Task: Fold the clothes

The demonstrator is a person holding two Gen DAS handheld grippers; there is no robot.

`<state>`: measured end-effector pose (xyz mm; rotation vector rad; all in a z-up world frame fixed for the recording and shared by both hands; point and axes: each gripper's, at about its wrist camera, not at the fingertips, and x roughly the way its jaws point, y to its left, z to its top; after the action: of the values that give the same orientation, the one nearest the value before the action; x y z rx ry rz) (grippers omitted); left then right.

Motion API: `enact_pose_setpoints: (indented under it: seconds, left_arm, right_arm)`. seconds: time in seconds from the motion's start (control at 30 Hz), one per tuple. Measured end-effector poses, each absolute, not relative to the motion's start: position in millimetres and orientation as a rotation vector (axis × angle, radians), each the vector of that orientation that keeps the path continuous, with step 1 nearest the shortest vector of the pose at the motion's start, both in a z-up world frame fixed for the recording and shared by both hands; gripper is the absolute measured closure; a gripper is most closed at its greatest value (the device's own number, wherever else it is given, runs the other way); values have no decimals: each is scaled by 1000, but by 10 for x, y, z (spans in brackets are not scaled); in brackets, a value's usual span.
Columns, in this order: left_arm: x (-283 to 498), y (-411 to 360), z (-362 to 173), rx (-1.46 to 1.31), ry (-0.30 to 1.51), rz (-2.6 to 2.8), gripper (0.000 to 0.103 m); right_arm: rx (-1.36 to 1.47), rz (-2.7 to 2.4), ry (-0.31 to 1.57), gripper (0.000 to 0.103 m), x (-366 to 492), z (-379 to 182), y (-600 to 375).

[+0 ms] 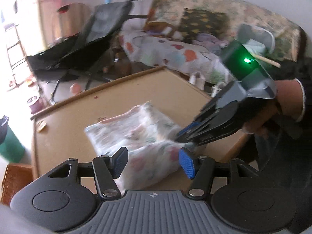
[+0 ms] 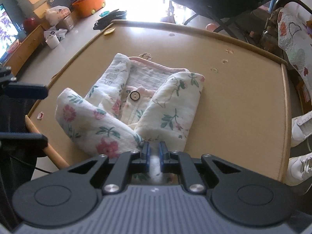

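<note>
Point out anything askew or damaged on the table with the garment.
The folded white floral garment looks uneven: its two sleeves cross in a V instead of lying flat and square. The tan wooden table has small chipped spots beyond the garment. Nothing is spilled.

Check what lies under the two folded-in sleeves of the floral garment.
Between the sleeves the garment shows its front, a button and pink collar trim. The cloth directly beneath them is covered.

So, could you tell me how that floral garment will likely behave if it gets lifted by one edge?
The floral garment would probably drape and unfold: its folded sleeves lie soft and rounded. It looks light, thin crinkled cotton. The right gripper, pinching its near edge, should hold without slipping.
</note>
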<state>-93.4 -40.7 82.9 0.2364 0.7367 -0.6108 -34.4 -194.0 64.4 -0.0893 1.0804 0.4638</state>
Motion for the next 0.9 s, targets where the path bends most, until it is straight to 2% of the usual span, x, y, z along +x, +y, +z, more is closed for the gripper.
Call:
enact_pose_setpoints:
  seconds: [0.27,0.47,0.6,0.73,0.9]
  left_arm:
    - [-507,-580,393,171,950,-481,37]
    - [-450,-337,285,-18,973,-457,33]
    - [-459,-326,248,-38,967,-460,32]
    - [-456,-405,199,11,971,-478,32]
    - [-471,-422,245,74,950,-502,32]
  right_arm:
    - [-166,453,999,91,-467,726,-1858]
    - [-110,451,925,91,-585,1012,-2015]
    - [-87,501,900,91,-709,1178,-2042]
    - [-75,522,912,91,-719,1088,-1947]
    - [-1,462,1025,92,-498,746,-1949]
